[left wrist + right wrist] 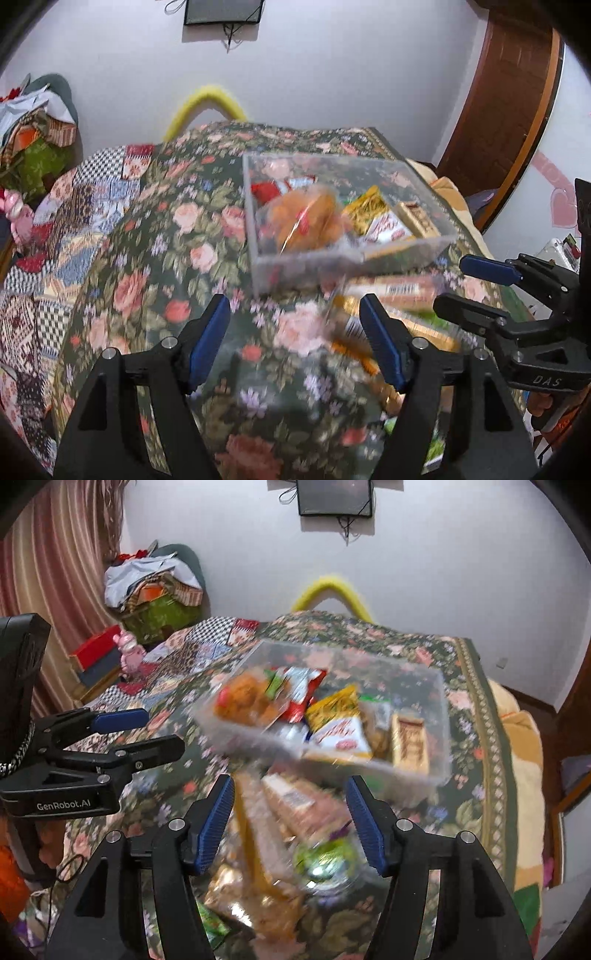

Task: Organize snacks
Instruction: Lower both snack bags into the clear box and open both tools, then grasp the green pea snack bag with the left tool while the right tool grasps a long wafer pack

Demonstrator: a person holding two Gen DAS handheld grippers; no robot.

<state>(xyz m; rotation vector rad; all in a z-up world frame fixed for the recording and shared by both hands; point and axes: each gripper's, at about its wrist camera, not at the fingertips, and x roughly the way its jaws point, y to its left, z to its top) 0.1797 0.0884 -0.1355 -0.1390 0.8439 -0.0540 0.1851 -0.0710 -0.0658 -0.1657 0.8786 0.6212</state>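
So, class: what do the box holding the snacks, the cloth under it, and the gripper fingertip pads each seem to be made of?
Box: clear hard plastic, probably acrylic; the snacks and cloth show through its straight walls.
Cloth: woven fabric, matt, with a floral pattern and no shine.
Pads: blue, ribbed, matt, likely rubber or soft plastic, set on black hard-plastic fingers of the right gripper.

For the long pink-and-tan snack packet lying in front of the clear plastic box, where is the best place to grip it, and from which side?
Probably grip the long pink-and-tan snack packet across its narrow width near the middle, coming from above with the right hand-held gripper. It lies flat on the floral cloth, other wrappers crowd its near end, and the clear plastic box blocks its far end. Blur hides its edges.
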